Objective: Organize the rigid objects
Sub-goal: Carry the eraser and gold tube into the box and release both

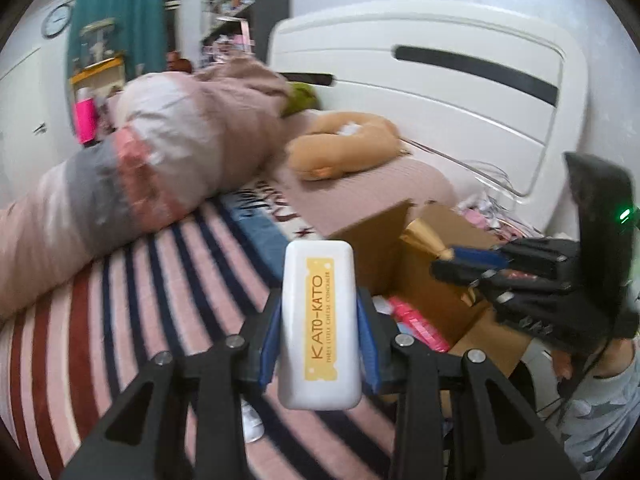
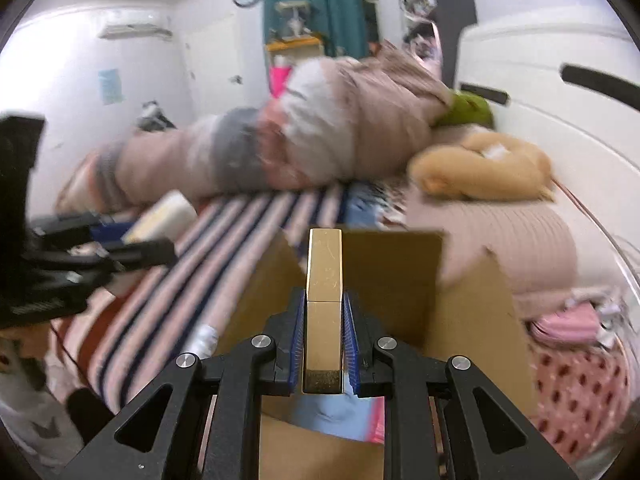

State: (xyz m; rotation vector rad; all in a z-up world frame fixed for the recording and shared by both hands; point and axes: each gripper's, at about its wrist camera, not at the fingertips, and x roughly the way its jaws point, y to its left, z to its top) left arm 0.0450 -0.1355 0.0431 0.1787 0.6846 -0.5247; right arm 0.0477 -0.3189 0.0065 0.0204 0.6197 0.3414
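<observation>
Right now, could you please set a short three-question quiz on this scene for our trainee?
1. True or false: the left gripper is empty.
2. What colour is the slim rectangular metal case in the right gripper?
3. The open brown cardboard box stands: A) on the striped bedspread B) on a shelf.

Key: 1 false, it grips the white rounded plastic case with a yellow label; 2 gold; 3 A.

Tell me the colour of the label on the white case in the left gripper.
Yellow label with brown lettering, clearest in the left wrist view.
</observation>
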